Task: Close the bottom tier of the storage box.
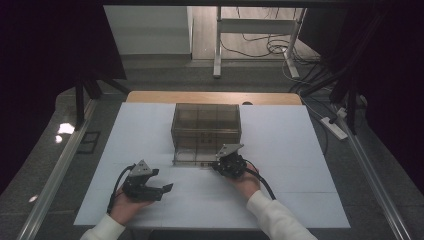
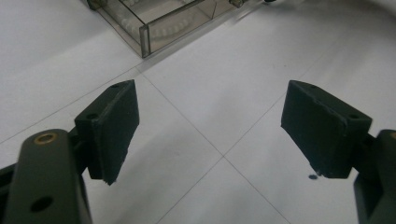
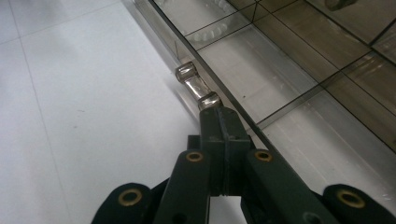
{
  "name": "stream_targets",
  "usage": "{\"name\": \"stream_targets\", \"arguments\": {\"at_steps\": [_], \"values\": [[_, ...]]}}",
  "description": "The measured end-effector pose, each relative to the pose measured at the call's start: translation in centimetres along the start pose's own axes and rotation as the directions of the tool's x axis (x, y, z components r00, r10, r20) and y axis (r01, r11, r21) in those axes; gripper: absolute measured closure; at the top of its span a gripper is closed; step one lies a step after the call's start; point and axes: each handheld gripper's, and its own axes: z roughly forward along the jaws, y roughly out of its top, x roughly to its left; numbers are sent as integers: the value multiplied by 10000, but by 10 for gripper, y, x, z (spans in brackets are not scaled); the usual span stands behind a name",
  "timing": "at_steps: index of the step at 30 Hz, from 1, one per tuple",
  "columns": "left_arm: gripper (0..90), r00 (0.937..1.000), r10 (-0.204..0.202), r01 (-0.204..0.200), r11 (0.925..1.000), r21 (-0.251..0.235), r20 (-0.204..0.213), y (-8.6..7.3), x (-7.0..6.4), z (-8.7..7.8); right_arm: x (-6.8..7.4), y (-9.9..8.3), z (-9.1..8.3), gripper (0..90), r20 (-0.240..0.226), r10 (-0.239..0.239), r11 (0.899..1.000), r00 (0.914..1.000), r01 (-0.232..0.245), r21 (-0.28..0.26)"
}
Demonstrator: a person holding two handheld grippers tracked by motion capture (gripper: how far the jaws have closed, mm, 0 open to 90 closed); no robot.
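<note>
One drawer of the smoky clear-plastic organiser box [image 1: 205, 131] already stands pulled out toward you, bottom tier. Your right tongs [image 3: 219, 116] are pinched tight at the end of its small clear cylindrical handle [image 3: 196, 87], straight ahead of their tips. Your left tongs [image 2: 210, 128] gape wide and empty over the white tabletop [image 2: 224, 84], box up ahead. Whatever the drawer is open for looks not yet started.

- One smoky clear drawer box [image 1: 206, 125], one drawer [image 3: 261, 65] pulled out.
- One clear handle [image 3: 197, 87].
- Two grippers: left gripper [image 1: 159, 190], right gripper [image 1: 222, 161].
- Perhaps two bead strings [image 2: 170, 28].
</note>
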Motion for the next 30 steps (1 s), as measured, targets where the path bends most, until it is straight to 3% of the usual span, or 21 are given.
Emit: {"name": "stream_targets", "arguments": {"at_steps": [30], "values": [[200,10000,-8,8,10000,35,-14,0,0,0,-18,7,10,894,497,114,9998,9987,-106,-149]]}}
